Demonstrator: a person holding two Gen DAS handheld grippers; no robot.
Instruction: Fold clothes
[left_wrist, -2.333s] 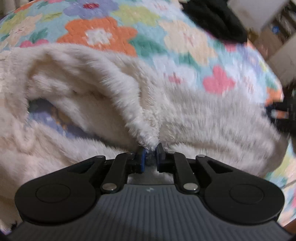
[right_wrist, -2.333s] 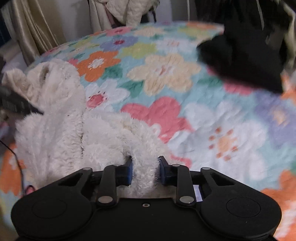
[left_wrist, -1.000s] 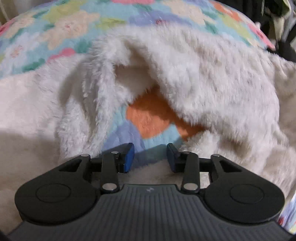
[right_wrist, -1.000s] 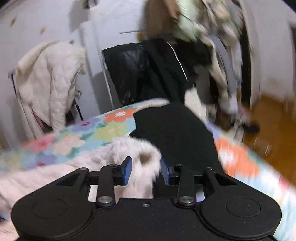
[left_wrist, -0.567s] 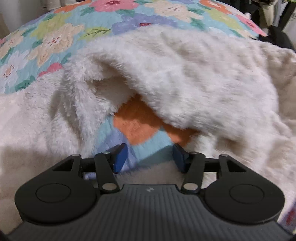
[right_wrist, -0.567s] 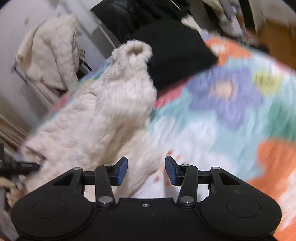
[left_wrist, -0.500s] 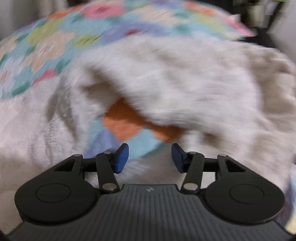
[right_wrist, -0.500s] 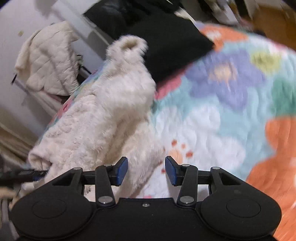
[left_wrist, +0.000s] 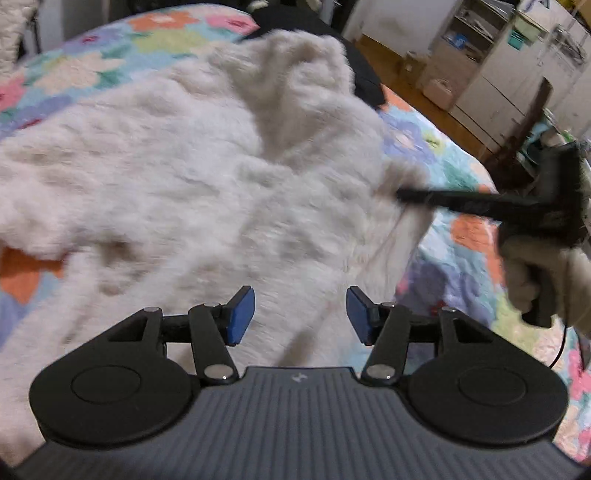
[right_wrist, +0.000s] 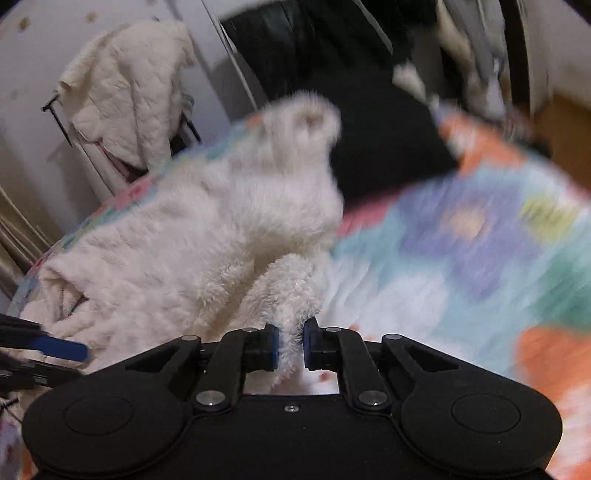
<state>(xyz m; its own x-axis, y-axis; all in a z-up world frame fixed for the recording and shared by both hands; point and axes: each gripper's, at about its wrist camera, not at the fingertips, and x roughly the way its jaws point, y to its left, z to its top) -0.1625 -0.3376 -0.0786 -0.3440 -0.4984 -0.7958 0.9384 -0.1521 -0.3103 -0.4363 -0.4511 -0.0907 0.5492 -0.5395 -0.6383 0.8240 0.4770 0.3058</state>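
A cream fluffy garment (left_wrist: 207, 173) lies spread over the flowered bedspread (left_wrist: 458, 166), its sleeve cuff pointing to the far side. My left gripper (left_wrist: 300, 315) hovers open just above the garment's near part, nothing between its blue pads. In the right wrist view the same fluffy garment (right_wrist: 207, 251) fills the left half, and my right gripper (right_wrist: 290, 347) is shut on a fold of its near edge. In the left wrist view the right gripper (left_wrist: 400, 194) appears at the garment's right edge, held by a gloved hand (left_wrist: 535, 273).
A black garment (right_wrist: 384, 155) lies on the bed beyond the fluffy one. A quilted white jacket (right_wrist: 125, 96) hangs on a rack at the back left. White cabinets (left_wrist: 517, 66) and wooden floor lie past the bed's far right edge.
My right gripper, open half a second ago, has shut on the garment's edge. The left gripper has opened wider and swung right, so the garment's top and the right gripper now show.
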